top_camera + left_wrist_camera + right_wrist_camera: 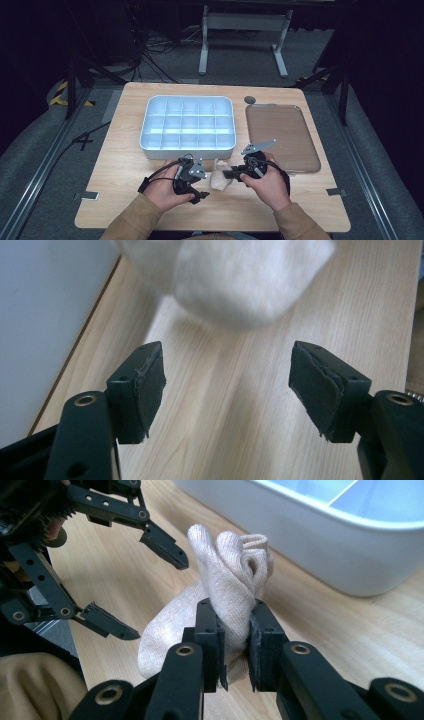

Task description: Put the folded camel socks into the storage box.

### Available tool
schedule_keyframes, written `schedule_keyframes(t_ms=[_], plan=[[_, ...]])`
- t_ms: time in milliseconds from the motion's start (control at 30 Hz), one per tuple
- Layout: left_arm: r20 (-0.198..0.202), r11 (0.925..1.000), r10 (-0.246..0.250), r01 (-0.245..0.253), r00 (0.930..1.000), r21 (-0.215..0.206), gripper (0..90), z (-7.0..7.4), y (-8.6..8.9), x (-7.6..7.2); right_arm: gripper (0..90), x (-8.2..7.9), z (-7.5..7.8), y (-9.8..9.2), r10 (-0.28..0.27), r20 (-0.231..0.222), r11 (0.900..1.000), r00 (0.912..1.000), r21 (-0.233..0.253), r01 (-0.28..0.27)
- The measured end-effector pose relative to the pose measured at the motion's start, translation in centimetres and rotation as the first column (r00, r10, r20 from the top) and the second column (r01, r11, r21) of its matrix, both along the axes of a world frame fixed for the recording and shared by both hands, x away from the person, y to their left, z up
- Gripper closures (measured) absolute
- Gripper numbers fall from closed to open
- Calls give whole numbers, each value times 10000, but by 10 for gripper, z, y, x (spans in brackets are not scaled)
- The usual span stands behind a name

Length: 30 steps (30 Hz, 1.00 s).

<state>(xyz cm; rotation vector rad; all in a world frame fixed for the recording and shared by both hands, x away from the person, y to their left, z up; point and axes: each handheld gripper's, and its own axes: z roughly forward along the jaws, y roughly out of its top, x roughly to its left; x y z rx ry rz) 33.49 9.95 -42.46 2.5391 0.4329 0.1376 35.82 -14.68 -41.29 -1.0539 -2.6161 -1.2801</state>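
Wooden table; sock between right gripper jaws

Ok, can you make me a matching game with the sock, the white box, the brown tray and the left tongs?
Things:
1. sock
2. white box
3. brown tray
4. left tongs

Clues:
A. open, holding nothing
B. lots of little compartments
C. flat, on the table's right side
D. pinched by the right tongs

Pairs: 1-D, 2-B, 3-C, 4-A

In the left gripper view, the cream knitted sock is a blur cut off by the top edge, just beyond the wood-grain table.
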Motion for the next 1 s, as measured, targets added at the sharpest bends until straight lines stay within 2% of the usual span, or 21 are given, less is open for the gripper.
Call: schedule_keyframes(t_ms=[233, 533, 867, 1000], plan=[[21, 9985, 554, -554, 9985, -35, 315, 5, 25, 5, 780, 6, 15, -1, -43, 290, 9999, 9996, -105, 46], [-18, 9911, 1329, -1329, 9911, -110, 318, 11, 53, 5, 779, 14, 33, -4, -203, 470, 9994, 9987, -253, 215], [-51, 9802, 1957, -1958, 9807, -288, 320, 15, 69, 4, 779, 21, 49, -2, -312, 648, 9984, 9974, -443, 342], [-30, 9789, 2028, -2028, 9792, -230, 320, 15, 73, 3, 779, 25, 57, -2, -388, 768, 9981, 9963, -458, 424]])
